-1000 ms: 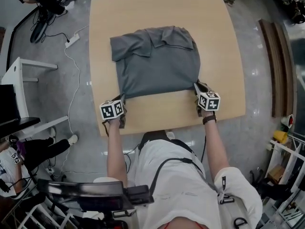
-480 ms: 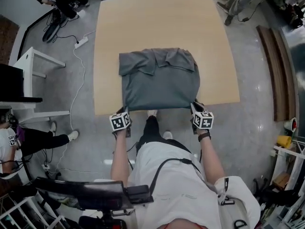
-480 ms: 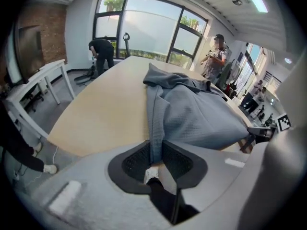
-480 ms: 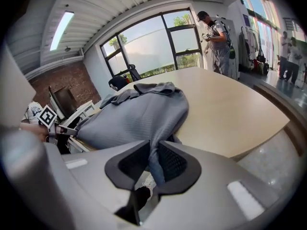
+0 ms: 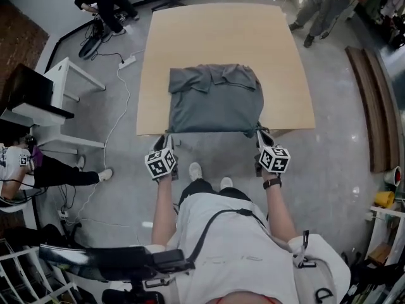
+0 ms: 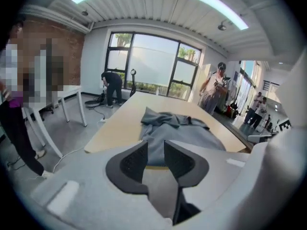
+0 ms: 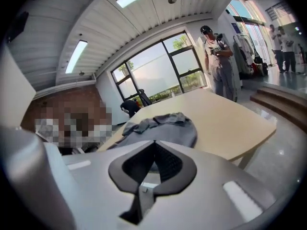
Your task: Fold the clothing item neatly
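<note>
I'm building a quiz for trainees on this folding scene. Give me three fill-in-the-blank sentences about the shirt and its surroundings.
1. The ____ polo shirt lies on the wooden table.
2. The shirt's ____ lies at its end far from the camera wearer.
3. A white power strip lies on the ____.
Missing words: gray; collar; floor.

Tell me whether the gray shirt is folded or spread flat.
Folded: the gray shirt lies as a compact rectangle, sleeves and collar bunched at its far end.
</note>
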